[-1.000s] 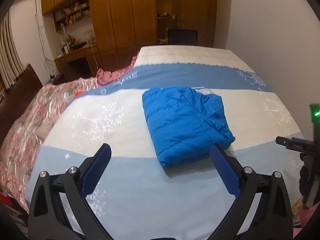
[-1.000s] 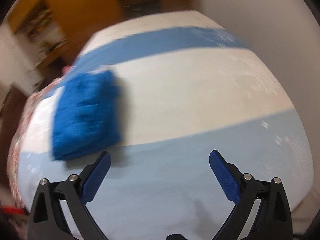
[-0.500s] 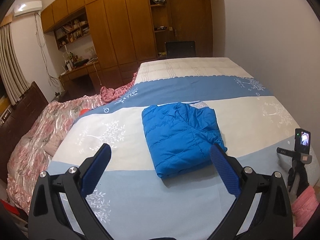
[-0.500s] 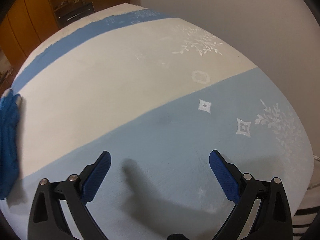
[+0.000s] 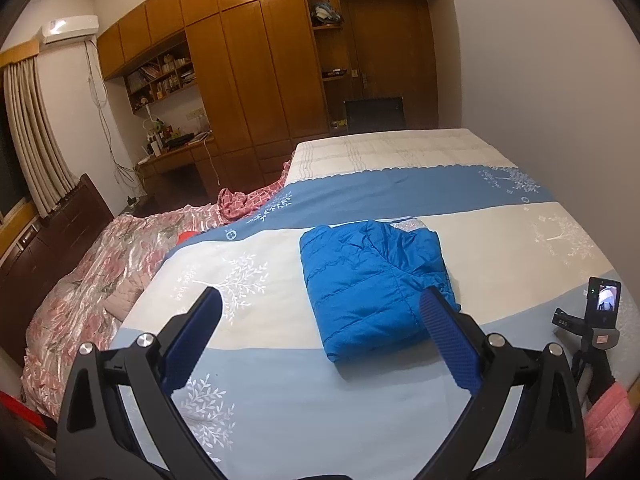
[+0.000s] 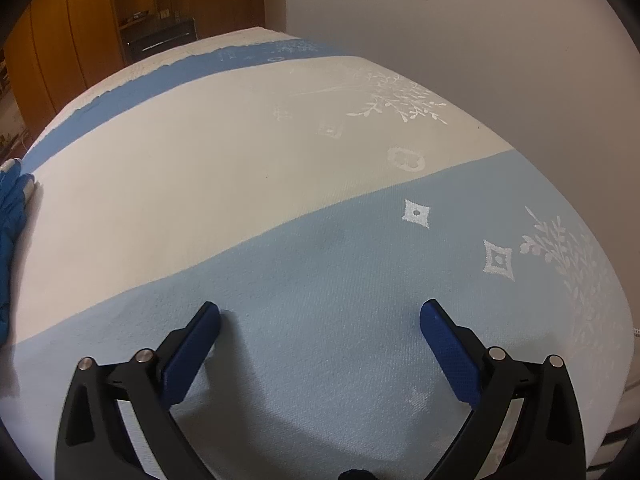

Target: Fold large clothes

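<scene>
A blue quilted jacket (image 5: 372,280) lies folded into a compact rectangle on the bed (image 5: 260,384), on its cream and light-blue stripes. My left gripper (image 5: 320,308) is open and empty, held above the bed in front of the jacket's near edge. My right gripper (image 6: 320,314) is open and empty, low over the light-blue stripe of the bed (image 6: 320,240) with its fingertips at the sheet. Only the jacket's right edge (image 6: 10,216) shows at the far left of the right wrist view.
A pink floral quilt (image 5: 88,280) lies bunched at the bed's left side. A small camera on a tripod (image 5: 600,316) stands at the bed's right near corner. Wooden wardrobes (image 5: 260,80) and a desk (image 5: 176,156) line the far wall. A white wall (image 6: 480,40) borders the bed's right.
My left gripper has pulled back and tilted up, so the jacket looks smaller and more of the room shows. My right gripper has swung right, away from the jacket, and dropped close to the sheet.
</scene>
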`<state>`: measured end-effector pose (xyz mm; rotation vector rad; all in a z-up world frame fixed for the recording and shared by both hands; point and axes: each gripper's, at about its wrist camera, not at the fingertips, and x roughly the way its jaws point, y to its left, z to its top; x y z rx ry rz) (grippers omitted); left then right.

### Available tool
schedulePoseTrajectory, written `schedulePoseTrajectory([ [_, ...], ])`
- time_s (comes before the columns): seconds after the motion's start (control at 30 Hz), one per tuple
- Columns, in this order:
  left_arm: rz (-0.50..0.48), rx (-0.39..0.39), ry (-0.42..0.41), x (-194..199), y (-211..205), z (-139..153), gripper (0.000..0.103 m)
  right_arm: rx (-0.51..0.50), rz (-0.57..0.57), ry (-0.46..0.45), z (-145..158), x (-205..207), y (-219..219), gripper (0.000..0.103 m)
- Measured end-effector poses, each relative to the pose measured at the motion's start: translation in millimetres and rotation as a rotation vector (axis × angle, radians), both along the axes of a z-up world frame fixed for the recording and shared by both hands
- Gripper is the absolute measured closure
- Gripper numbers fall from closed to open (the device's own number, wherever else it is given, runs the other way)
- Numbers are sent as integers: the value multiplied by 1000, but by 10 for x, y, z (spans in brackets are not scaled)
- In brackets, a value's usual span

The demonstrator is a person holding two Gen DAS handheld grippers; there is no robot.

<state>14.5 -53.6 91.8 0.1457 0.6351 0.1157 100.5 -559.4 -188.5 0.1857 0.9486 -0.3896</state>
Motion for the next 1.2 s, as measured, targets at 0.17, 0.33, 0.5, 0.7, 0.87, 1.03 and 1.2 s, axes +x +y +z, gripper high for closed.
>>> schedulePoseTrajectory([
  [0.17,-21,-19,11,-15,14,-11,5,-4,-2,3,-2,2,-6,3],
  [0.33,-58,-137,105,71,107,-183,5,-12,-5,14,-8,31,-15,3],
  [0.5,-7,-159,227,239,228,-575,5,43,13,42,254,-64,155,4],
  [0.7,24,-165,270,342,312,-761,5,25,236,-19,976,-190,912,4],
  [0.87,17,-172,271,406,332,-765,5,65,331,-9,1442,-269,1411,4],
  [1.03,15,-182,284,479,363,-804,5,49,460,-17,1759,-387,1928,4],
  [1.2,17,-178,282,514,375,-811,5,95,528,-21,1905,-472,2209,4],
])
